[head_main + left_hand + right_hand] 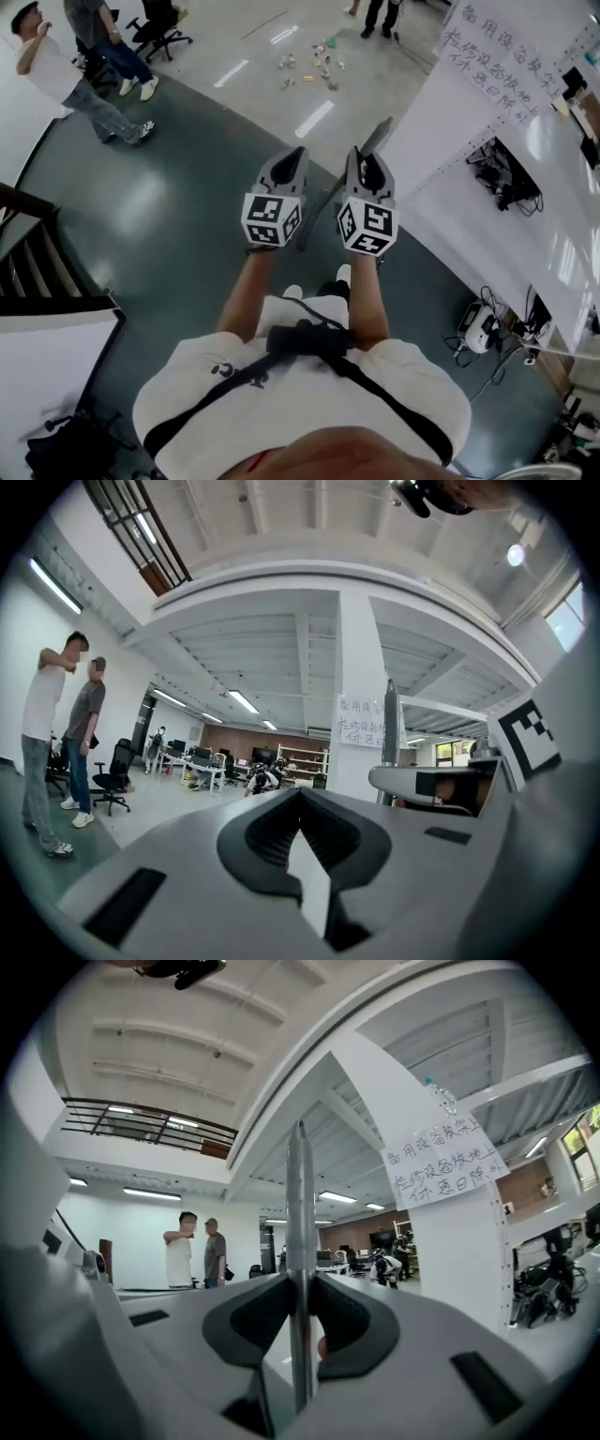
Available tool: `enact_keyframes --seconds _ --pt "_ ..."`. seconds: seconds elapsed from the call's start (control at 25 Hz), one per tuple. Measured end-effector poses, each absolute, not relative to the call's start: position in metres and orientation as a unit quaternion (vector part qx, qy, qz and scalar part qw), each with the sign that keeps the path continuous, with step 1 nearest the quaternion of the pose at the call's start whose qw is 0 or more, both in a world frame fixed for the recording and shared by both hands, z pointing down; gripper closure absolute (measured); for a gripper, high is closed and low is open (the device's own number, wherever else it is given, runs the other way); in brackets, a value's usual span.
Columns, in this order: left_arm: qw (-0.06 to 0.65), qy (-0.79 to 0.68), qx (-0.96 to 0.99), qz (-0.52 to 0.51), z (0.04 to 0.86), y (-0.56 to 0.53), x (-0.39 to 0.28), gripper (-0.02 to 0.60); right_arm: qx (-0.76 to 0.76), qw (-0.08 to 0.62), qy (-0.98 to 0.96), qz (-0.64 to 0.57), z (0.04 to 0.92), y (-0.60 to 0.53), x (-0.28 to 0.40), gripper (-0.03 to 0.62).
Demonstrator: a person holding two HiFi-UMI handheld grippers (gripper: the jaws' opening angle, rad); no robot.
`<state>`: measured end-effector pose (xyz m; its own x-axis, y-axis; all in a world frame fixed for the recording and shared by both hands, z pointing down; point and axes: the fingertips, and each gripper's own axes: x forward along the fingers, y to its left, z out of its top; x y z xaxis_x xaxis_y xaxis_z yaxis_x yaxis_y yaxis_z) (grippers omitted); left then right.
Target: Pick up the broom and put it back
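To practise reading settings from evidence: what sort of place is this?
Likely a big open-plan office or lab: rows of desks with monitors, wheeled office chairs, and a handwritten notice stuck on a white column.

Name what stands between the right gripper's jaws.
The broom handle, a thin grey metal pole, stands upright between the jaws of the right gripper, clamped by both pads. The right gripper view shows it.
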<state>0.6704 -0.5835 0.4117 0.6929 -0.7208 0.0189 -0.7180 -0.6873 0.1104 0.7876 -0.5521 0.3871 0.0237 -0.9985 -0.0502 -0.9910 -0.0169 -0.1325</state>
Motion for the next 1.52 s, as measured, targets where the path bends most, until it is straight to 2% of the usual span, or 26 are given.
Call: enact_keyframes --seconds 0.52,0.88,1.12,1.52 --pt "0.028 -0.593 0.804 -0.038 0.382 -0.587 0.542 0.571 -0.485 0.099 0.868 -0.023 0.341 -0.59 0.641 0.499" --pt "0.022 -0.752 0.657 -0.049 0.377 -0.512 0.437 0.571 -0.307 0.091 0.947 0.007 0.321 -0.557 0.532 0.499" --pt "0.008 -0.834 0.551 -0.043 0.37 -0.415 0.33 0.571 -0.192 0.094 0.977 0.001 0.312 -0.494 0.418 0.499" --pt "-0.015 -0.902 0.429 -0.048 0.355 -0.228 0.154 0.571 -0.017 0.095 0.995 -0.031 0.313 -0.311 0.212 0.499"
